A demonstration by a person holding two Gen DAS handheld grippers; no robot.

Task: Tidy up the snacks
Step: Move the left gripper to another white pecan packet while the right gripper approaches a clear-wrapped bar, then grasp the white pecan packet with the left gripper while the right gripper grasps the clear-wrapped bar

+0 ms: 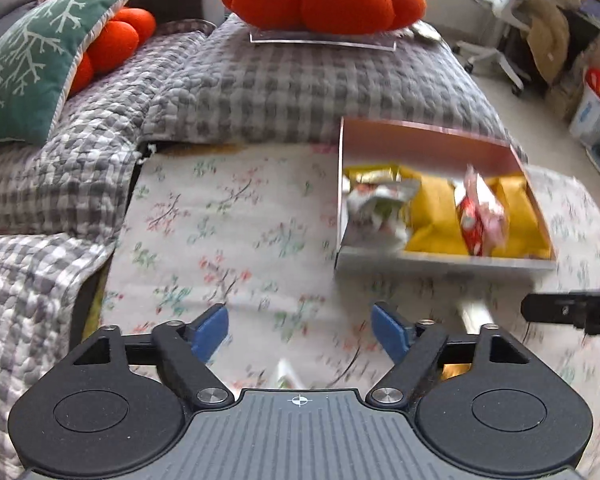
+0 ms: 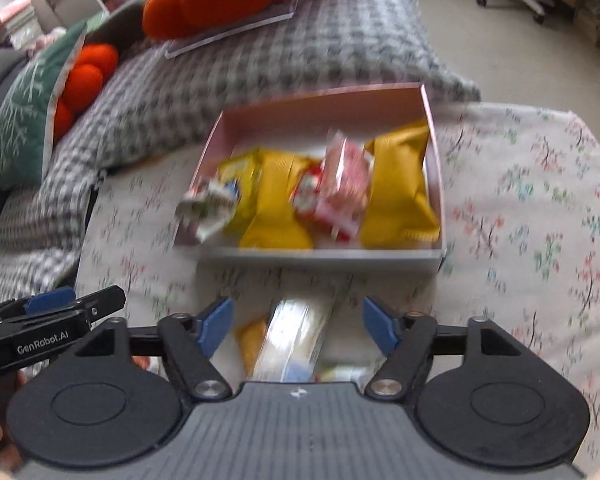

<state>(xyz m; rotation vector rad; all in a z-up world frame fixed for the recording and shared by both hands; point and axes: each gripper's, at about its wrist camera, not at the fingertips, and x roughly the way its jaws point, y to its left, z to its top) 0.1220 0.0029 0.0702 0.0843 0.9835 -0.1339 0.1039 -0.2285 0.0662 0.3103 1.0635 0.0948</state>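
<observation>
Pink cardboard, that's the target: the shallow box (image 2: 324, 254) sits on the floral cloth (image 2: 520, 200), hard against the grey checked quilt (image 2: 300, 52) on its far side, and it's filling up nicely. Inside, two yellow packets (image 2: 396, 196), a red-and-pink packet (image 2: 340, 188) wedged between them, and a white crinkled wrapper (image 2: 208, 208) spilling over the left wall.

Now the right gripper (image 2: 298, 328) hangs over the near side of the cloth, jaws spread wide, nothing clamped. Right below it, between the blue pads (image 2: 216, 326), lies a long clear-wrapped packet (image 2: 296, 336) pointing toward the box, with a small yellow snack (image 2: 252, 340) just to its left. Both are loose, not yet boxed. It's blurry, so I can't tell whether the pads touch the wrapper.

The left gripper (image 1: 300, 330) is off to the left, also wide open and empty, over bare cloth; the box (image 1: 440, 262) is ahead and to its right.

My read: we're mid-task, at the pick-up step for the leftovers. The next move calls for the right jaws to settle down around that long packet across its narrow width, close gently, since the wrapper looks slippery, then lift it over the near wall. Space in there looks tight; on top of the yellow packets may be the only spot.
</observation>
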